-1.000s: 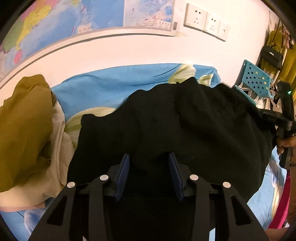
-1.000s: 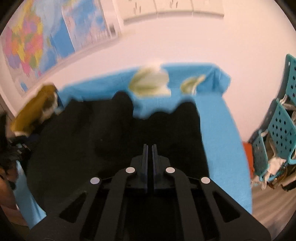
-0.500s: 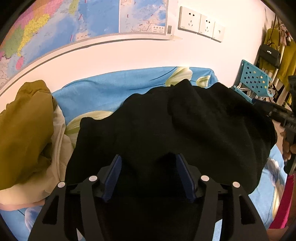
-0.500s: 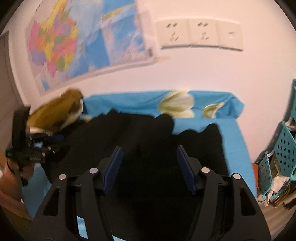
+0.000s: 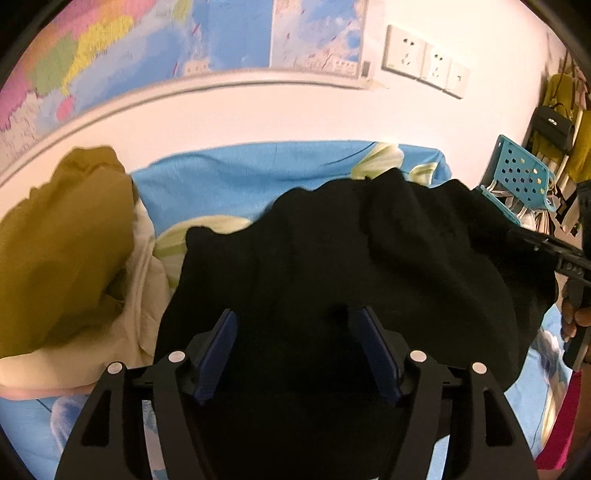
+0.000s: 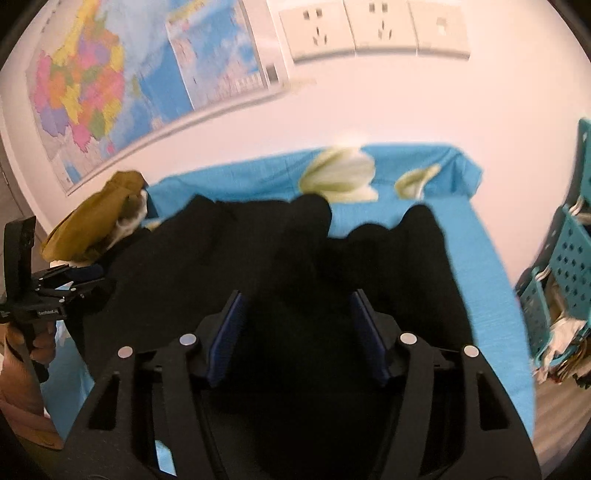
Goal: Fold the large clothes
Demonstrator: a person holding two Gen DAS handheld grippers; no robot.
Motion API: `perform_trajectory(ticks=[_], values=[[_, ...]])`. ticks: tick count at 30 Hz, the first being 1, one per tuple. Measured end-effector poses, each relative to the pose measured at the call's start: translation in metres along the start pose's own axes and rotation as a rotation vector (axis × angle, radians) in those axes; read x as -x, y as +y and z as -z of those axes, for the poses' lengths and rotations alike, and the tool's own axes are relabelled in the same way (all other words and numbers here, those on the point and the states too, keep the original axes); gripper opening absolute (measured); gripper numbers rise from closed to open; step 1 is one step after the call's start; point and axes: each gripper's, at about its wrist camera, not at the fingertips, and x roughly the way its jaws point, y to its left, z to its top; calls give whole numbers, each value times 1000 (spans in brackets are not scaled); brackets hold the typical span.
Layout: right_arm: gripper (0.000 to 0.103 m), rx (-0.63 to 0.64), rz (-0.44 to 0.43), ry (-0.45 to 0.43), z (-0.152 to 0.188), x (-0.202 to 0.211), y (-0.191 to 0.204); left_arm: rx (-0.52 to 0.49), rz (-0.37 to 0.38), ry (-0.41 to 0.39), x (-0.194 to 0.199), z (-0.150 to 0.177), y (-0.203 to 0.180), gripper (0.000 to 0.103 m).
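Black garment [image 5: 369, 266] lies spread and rumpled on the bed [image 5: 240, 184], which wears a blue sheet with pale flower print. Taking the garment as landmark: an olive-and-cream heap of clothes [image 5: 62, 258] sits at its left end, touching or nearly so; teal perforated baskets [image 5: 517, 177] stand off its right end, beyond the bed; wall with map [image 5: 184, 33] and sockets runs behind its far edge.

Left tongs [image 5: 291, 347]: jaws spread wide, blue pads either side of black cloth, nothing pinched. Cloth lies directly under and ahead of them. Right tongs [image 6: 295, 332]: likewise spread wide, over the garment's near edge, gripping nothing that I can see. Whether either pair touches the fabric cannot be told; black on black.

Key relation: the garment's long axis appears to run left-right along the bed, across the line of both tongs. Each pair sits at the near edge, left tongs toward the olive-heap end, right tongs toward the basket end. Far edge shows two or three humped lobes against the sheet.

Judgement: folding not far along; the outline is still irregular. Next grasp probably wants both tongs closing on the near edge, each at its own end.
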Motion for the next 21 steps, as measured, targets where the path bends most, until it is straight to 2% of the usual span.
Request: perform_trajectory(ticks=[2, 6, 9, 12, 16, 18, 21], values=[[61, 29, -11, -38, 0, 16, 7, -19, -6, -19, 7, 1, -6, 68], [64, 116, -74, -54, -1, 29, 31, -37, 10, -32, 16, 6, -16, 70], [65, 187, -137, -19, 6, 25, 55, -37, 14, -27, 15, 8, -18, 70], [65, 229, -155, 40, 15, 6, 72, -25, 7, -10, 10, 12, -16, 70], [65, 223, -116, 139, 28, -27, 75, 11, 2, 30, -2, 17, -6, 73], [65, 206, -111, 151, 31, -35, 71, 42, 20, 49, -7, 19, 2, 73], [66, 200, -95, 123, 27, -23, 75, 87, 41, 49, -3, 23, 11, 73]])
